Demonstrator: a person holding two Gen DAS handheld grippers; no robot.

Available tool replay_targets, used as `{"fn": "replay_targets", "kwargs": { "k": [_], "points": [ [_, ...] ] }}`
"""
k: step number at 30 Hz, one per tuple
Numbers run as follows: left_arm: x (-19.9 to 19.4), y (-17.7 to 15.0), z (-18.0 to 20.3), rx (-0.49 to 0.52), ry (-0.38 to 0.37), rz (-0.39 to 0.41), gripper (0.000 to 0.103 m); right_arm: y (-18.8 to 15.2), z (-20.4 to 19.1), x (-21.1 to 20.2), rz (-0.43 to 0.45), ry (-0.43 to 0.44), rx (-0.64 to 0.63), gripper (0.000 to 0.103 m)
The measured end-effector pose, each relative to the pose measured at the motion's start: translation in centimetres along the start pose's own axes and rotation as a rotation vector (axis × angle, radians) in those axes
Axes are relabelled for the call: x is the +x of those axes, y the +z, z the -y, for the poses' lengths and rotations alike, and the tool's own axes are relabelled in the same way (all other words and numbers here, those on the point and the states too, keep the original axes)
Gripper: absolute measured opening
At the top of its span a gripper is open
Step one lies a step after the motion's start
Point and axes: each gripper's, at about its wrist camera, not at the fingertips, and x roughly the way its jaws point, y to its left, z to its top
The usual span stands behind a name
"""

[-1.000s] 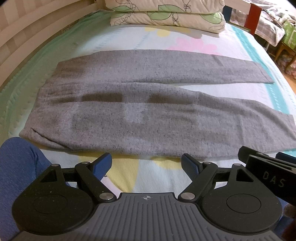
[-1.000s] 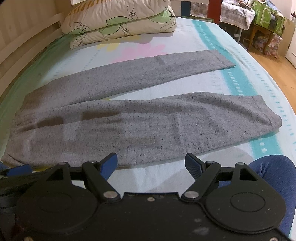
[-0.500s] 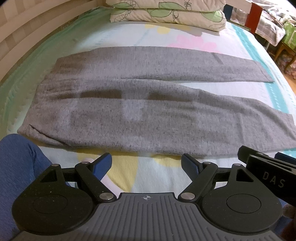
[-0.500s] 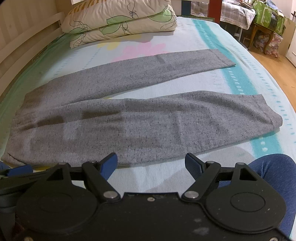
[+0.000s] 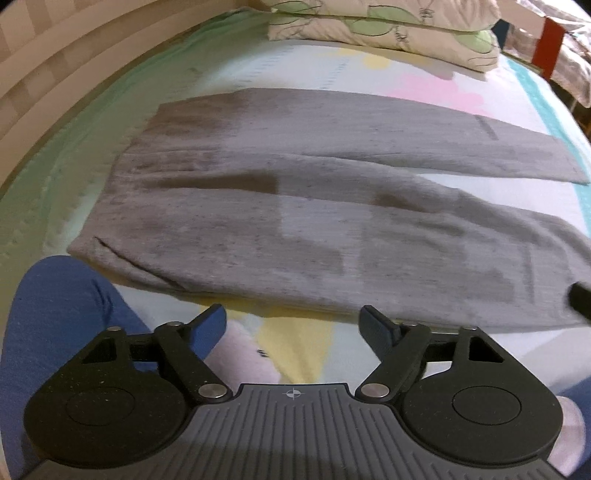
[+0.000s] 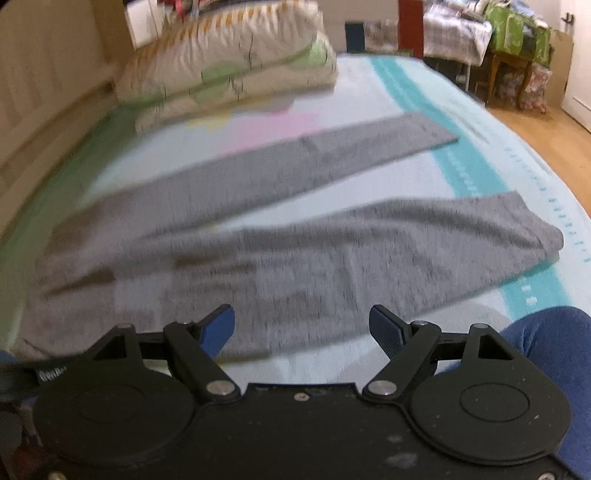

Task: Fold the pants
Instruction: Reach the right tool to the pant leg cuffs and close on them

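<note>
Grey pants (image 5: 295, 229) lie flat across the bed, waistband at the left, both legs stretching right and splayed apart. My left gripper (image 5: 293, 325) hovers just short of the near edge of the pants, near the waist end; its jaws are closing with nothing between them. In the right wrist view the same pants (image 6: 314, 258) spread out ahead, the near leg's cuff at the right. My right gripper (image 6: 301, 326) stands open over the near edge of that leg, holding nothing.
Two patterned pillows (image 5: 388, 33) are stacked at the far side of the bed (image 5: 295, 350). A wooden headboard (image 5: 55, 66) runs along the left. A person's blue-clad knees (image 5: 55, 332) (image 6: 554, 350) rest at the near edge. Wooden floor and furniture (image 6: 517, 66) lie beyond the right.
The left wrist view has shifted toward the waist end, and the right gripper's edge has almost left it. The left jaws stand slightly narrower. The right wrist view has tilted up and blurred.
</note>
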Motion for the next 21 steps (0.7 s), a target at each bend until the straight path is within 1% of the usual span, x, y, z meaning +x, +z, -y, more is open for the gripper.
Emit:
{"fn": "replay_targets", "kwargs": {
  "k": [1, 5, 7, 9, 10, 15, 18, 21],
  "points": [
    [0.3, 0.1, -0.2, 0.0, 0.004, -0.004, 0.069, 0.0, 0.2, -0.1, 0.021, 0.003, 0.005, 0.084],
    [1.3, 0.8, -0.5, 0.023, -0.01, -0.035, 0.066, 0.5, 0.6, 0.4, 0.089, -0.008, -0.006, 0.084],
    [1.6, 1.2, -0.3, 0.044, -0.014, -0.032, 0.062, 0.7, 0.8, 0.5, 0.157, -0.04, -0.012, 0.084],
    [1.9, 1.7, 0.0, 0.062, -0.023, -0.027, 0.061, 1.1, 1.2, 0.5, 0.228, -0.084, -0.003, 0.085],
    [2.0, 2.0, 0.3, 0.065, -0.028, -0.021, 0.06, 1.5, 1.2, 0.8, 0.238, -0.105, -0.007, 0.085],
    [2.5, 3.6, 1.4, 0.09, -0.031, 0.017, 0.059, 4.4, 2.1, 3.6, 0.128, -0.082, -0.078, 0.084],
    [3.3, 4.5, 2.2, 0.114, -0.034, 0.015, 0.059, 5.7, 3.0, 5.5, 0.058, -0.039, -0.084, 0.084],
    [4.4, 5.7, 2.6, 0.121, -0.03, 0.005, 0.059, 6.3, 3.2, 7.2, -0.005, -0.022, -0.093, 0.084]
  ]
}}
